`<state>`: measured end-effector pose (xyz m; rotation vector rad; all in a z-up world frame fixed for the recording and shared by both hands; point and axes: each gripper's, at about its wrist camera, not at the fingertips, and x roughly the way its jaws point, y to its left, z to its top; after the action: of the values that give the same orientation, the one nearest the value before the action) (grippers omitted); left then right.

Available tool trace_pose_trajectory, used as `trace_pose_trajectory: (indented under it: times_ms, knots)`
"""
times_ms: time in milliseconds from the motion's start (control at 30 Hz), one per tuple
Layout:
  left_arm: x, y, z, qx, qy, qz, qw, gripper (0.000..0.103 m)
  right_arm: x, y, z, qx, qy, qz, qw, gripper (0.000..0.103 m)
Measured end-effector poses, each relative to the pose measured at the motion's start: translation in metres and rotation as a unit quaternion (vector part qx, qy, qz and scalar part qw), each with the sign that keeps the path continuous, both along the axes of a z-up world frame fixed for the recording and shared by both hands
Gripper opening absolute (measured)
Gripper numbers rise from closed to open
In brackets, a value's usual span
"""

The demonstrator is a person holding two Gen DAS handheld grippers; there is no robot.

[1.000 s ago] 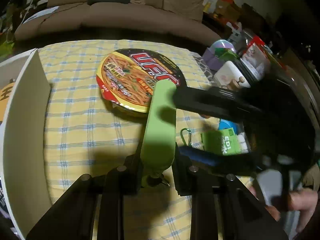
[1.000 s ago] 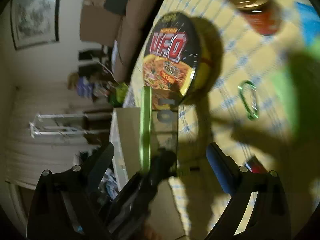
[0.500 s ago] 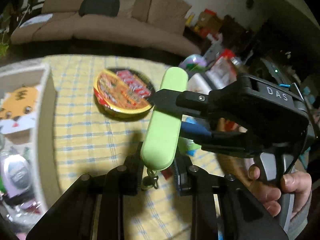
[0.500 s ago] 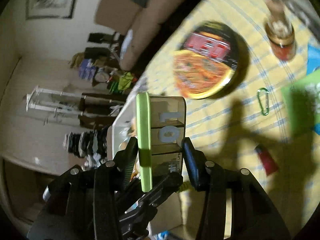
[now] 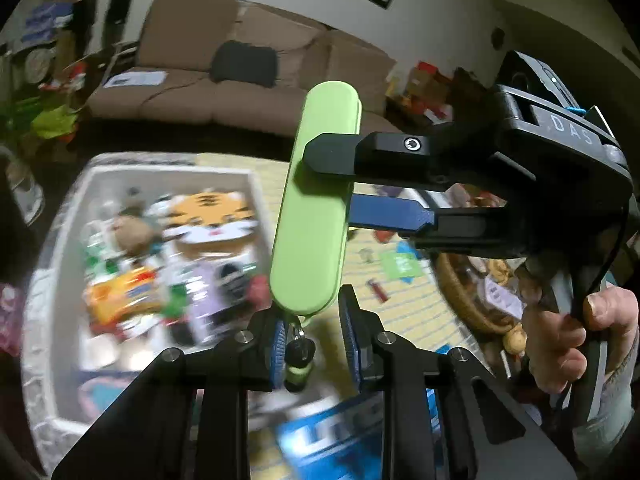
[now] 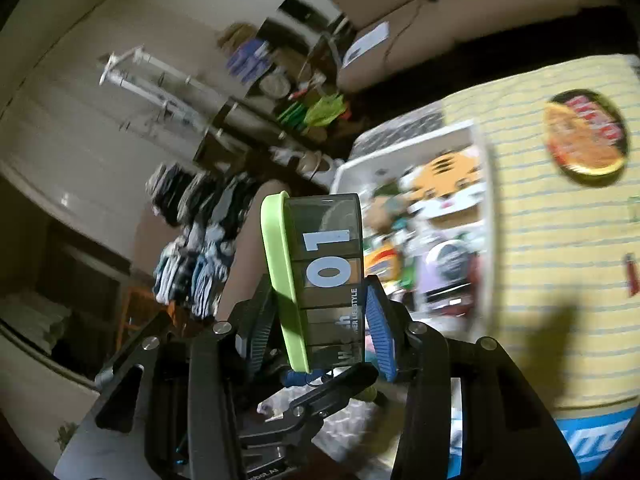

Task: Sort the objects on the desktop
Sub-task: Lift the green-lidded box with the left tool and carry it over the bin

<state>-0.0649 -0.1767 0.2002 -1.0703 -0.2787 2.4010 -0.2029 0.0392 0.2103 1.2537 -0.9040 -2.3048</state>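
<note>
A green case [image 5: 316, 200] with a dark see-through side marked "01" [image 6: 320, 268] is held up in the air. My right gripper [image 6: 320, 320] is shut on its middle; it shows from the side in the left wrist view [image 5: 340, 184]. My left gripper [image 5: 312, 336] has its jaws a little apart around the case's lower end, where a small keyring charm [image 5: 298, 360] hangs. Below lies a white bin [image 5: 52, 240], also in the right wrist view [image 6: 480, 184], full of items with a tiger plush [image 5: 208, 220] on top.
The yellow checked tablecloth [image 6: 560, 280] carries a UFO noodle bowl [image 6: 586, 132], a small red item [image 5: 378, 290] and a green packet [image 5: 400, 264]. A wicker basket [image 5: 460, 292] sits at the right. A brown sofa [image 5: 240, 92] stands behind.
Both grippers have lifted the case and carried it left, from above the noodle bowl to above the white bin. My left jaws have loosened around the case's lower end.
</note>
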Motion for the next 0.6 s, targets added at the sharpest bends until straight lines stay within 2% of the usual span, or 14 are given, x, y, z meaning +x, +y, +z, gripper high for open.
trace_pose_trajectory:
  times_ms: [167,300,500,600]
  knots:
    - [-0.008,-0.074,-0.026,-0.003,-0.026,0.018,0.9995,0.023,-0.041,-0.066,-0.039,-0.001,-0.03,0.015,0.999,0.041]
    - [-0.032,-0.115,-0.064,-0.005,-0.052,0.028,0.9983,0.023,-0.075,-0.094,-0.083,0.004,-0.056,0.014,0.998,0.041]
    - [-0.08,-0.141,-0.103,0.004,-0.074,0.031,0.9968,0.022,-0.133,-0.112,-0.13,0.024,-0.084,-0.002,0.996,0.041]
    - [-0.103,-0.149,-0.115,-0.001,-0.08,0.031,0.9963,0.022,-0.163,-0.117,-0.146,0.049,-0.094,-0.01,0.994,0.04]
